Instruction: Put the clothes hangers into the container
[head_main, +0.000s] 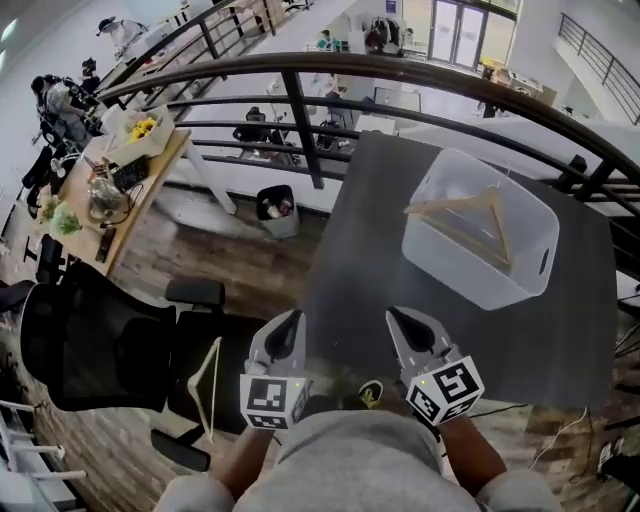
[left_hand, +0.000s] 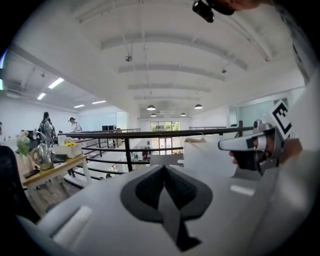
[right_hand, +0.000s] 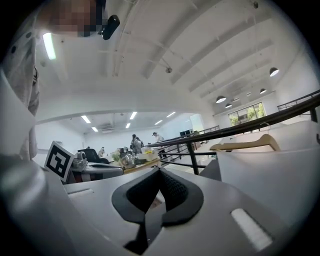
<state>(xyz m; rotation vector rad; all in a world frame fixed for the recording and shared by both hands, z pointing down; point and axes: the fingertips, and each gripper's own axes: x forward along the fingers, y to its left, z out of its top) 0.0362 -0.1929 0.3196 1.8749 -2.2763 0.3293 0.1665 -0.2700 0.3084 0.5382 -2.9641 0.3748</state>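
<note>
Left gripper: you hold it at lower centre of the head view, left of its twin. Its jaws are pressed together with nothing between them.
Right gripper: it is just beside the left one, at the same height in the frame. In its own view the jaws meet at the tip, empty.
Loose hanger: this wooden one is at lower left of the head view, lying on the black chair, off the table and well apart from both of your grippers.
Grey table: it fills the centre of the frame, running up and away from your grippers.
Container: a translucent white tub on the table, upper right of centre, beyond your right gripper.
Second hanger: also wooden, it lies inside the container, and one end reaches the left rim.
Railing: dark bars cross the top of the frame, past the table's far edge.
</note>
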